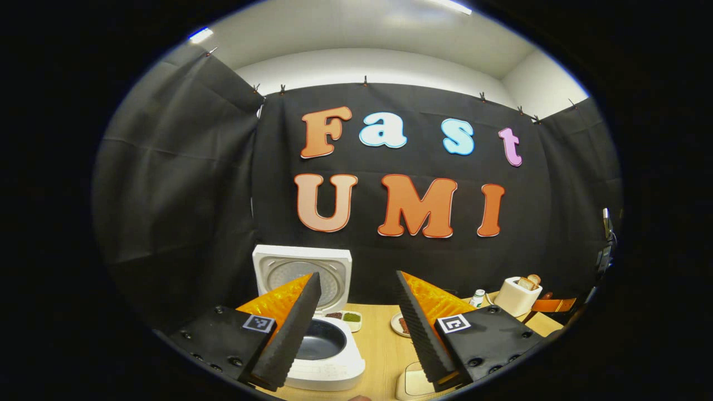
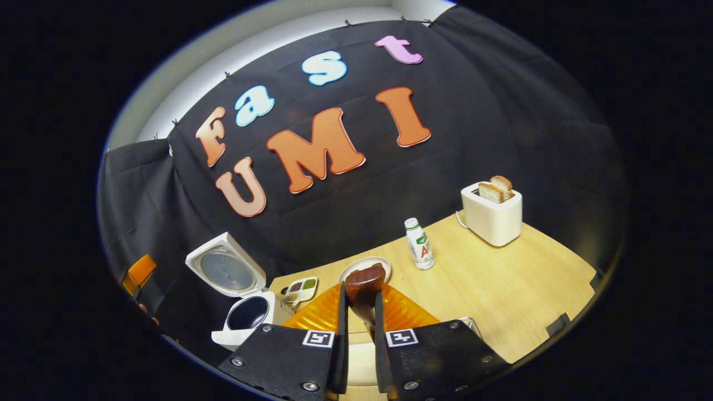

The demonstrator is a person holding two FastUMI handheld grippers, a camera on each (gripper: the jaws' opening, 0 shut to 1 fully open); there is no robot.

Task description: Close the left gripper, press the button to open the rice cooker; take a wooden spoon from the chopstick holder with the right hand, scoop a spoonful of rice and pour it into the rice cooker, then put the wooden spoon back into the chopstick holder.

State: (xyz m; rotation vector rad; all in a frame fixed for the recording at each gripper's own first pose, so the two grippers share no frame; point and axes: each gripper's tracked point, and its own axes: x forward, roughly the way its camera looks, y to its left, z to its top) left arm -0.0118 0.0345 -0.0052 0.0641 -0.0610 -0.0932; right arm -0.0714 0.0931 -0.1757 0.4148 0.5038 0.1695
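Standing open at the back left of the counter (image 2: 501,289), the rice cooker (image 1: 328,356) is seen with its lid (image 1: 303,273) raised upright and its dark inner pot (image 1: 320,338) exposed; the button-press step is therefore judged complete. In the right gripper view the same cooker lies low at the left, lid tipped back.

A wooden spoon (image 2: 365,284) is held in the right gripper (image 2: 361,328), whose fingers are drawn close together and clamped on the handle, the bowl rising just above the fingertips. The spoon is thus judged taken from the chopstick holder. Whether rice is carried in the bowl cannot be told, so it cannot be settled whether scooping and pouring remain or are already done. Returning the spoon is outstanding.

The left gripper (image 1: 356,328) is held above the counter, its fingers spread well apart with nothing between them, the cooker just beyond its left finger.

Further out, a small divided dish (image 2: 301,289) and a round plate (image 2: 356,264) are noted near the cooker, a bottle (image 2: 419,244) just beyond the plate, and a toaster (image 2: 493,214) with bread slices well apart at the far right.
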